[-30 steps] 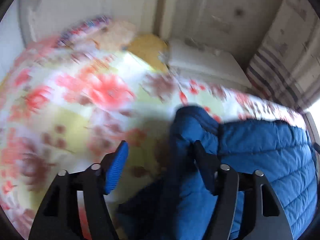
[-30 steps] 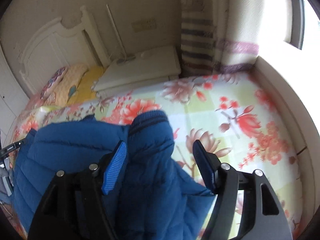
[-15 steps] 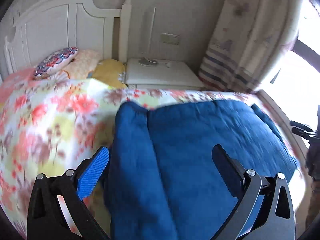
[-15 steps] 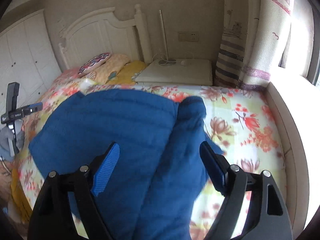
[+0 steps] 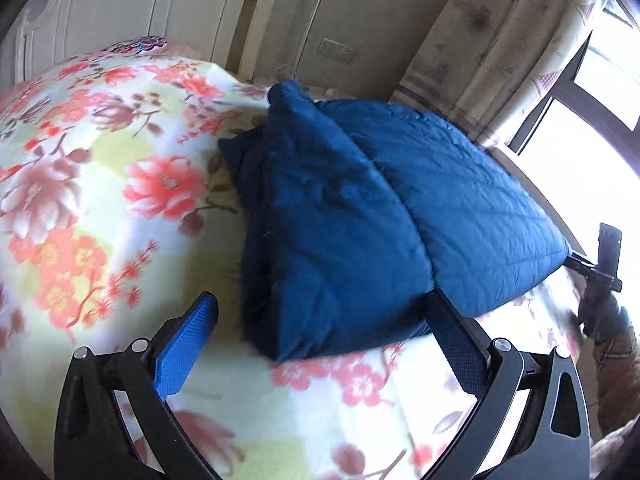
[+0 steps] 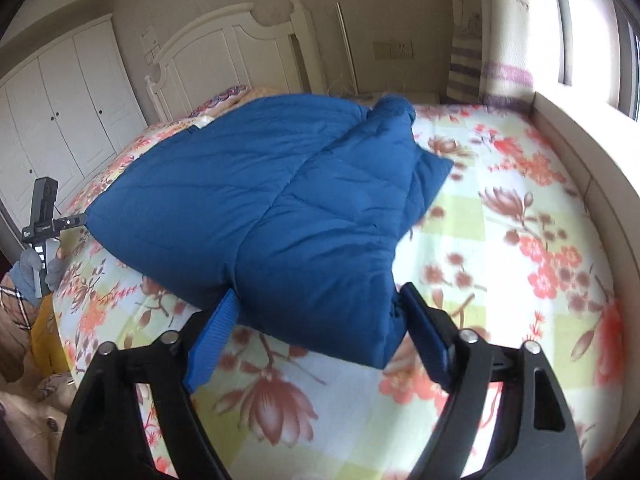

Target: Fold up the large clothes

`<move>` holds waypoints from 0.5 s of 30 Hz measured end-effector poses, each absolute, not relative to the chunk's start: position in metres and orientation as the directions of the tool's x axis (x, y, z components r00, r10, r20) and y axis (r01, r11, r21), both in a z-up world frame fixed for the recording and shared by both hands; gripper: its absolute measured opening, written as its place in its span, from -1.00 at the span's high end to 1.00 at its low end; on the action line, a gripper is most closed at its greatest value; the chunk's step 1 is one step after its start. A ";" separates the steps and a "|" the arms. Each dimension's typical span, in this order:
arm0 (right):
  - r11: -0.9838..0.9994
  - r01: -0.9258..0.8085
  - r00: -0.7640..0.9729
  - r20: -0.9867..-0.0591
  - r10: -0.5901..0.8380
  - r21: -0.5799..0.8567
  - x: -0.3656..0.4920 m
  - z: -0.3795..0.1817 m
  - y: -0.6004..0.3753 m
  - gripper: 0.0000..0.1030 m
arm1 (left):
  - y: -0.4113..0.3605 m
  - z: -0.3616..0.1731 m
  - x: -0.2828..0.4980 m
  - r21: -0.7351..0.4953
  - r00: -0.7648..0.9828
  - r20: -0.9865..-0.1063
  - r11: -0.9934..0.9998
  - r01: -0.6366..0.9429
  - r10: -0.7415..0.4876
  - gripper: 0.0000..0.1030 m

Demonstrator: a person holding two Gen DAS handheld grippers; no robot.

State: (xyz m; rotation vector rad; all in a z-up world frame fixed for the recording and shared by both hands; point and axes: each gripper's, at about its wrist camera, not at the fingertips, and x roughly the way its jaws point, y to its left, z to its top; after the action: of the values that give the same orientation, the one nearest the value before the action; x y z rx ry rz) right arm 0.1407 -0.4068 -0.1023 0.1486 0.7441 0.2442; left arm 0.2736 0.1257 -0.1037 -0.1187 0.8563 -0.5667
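Observation:
A blue quilted jacket (image 5: 360,208) lies folded on the floral bedspread (image 5: 120,184), its sleeves laid over the body. My left gripper (image 5: 322,304) is open wide at the jacket's near edge, and its pads press on nothing. In the right wrist view the same jacket (image 6: 260,200) fills the middle. My right gripper (image 6: 320,296) straddles the jacket's near corner with its jaws closing. The fabric sits between the pads, but I see no squeeze on it.
A white headboard (image 6: 240,36) and pillows stand at the far end of the bed. A curtain (image 5: 500,40) and a window ledge (image 6: 580,152) run along the right side. White wardrobes (image 6: 60,100) are at the left. A gloved hand holds a black device (image 6: 40,216) beside the bed.
A second ago each gripper had a blue sleeve between its fingers. Both have since pulled back toward the near edge, and the jacket now lies folded with the left jaws much wider.

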 end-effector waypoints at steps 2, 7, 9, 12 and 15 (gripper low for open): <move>0.965 -0.175 0.720 -0.643 0.262 0.197 0.140 -0.100 -0.402 -0.23 | 0.118 -0.103 0.279 -0.344 0.513 -0.666 0.833 0.434 -0.542 -0.80; 0.975 -0.137 0.747 -0.629 0.216 0.173 0.128 -0.099 -0.392 0.46 | 0.101 -0.102 0.268 -0.308 0.531 -0.672 0.848 0.432 -0.515 -0.13; 0.976 -0.106 0.759 -0.619 0.202 0.189 0.120 -0.098 -0.392 0.52 | 0.109 -0.099 0.257 -0.322 0.534 -0.666 0.846 0.424 -0.521 0.14; 0.975 -0.102 0.768 -0.607 0.203 0.197 0.102 -0.095 -0.386 0.57 | 0.122 -0.095 0.234 -0.344 0.525 -0.655 0.833 0.433 -0.543 0.31; 0.973 -0.129 0.769 -0.601 0.220 0.191 0.072 -0.091 -0.374 0.58 | 0.133 -0.091 0.203 -0.327 0.527 -0.659 0.835 0.442 -0.537 0.34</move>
State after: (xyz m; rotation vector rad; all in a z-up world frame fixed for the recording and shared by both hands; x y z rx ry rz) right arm 0.0720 -0.3744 -0.0905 0.1416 0.6683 0.1899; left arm 0.2032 0.1330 -0.0907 -0.1243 0.8299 -0.5869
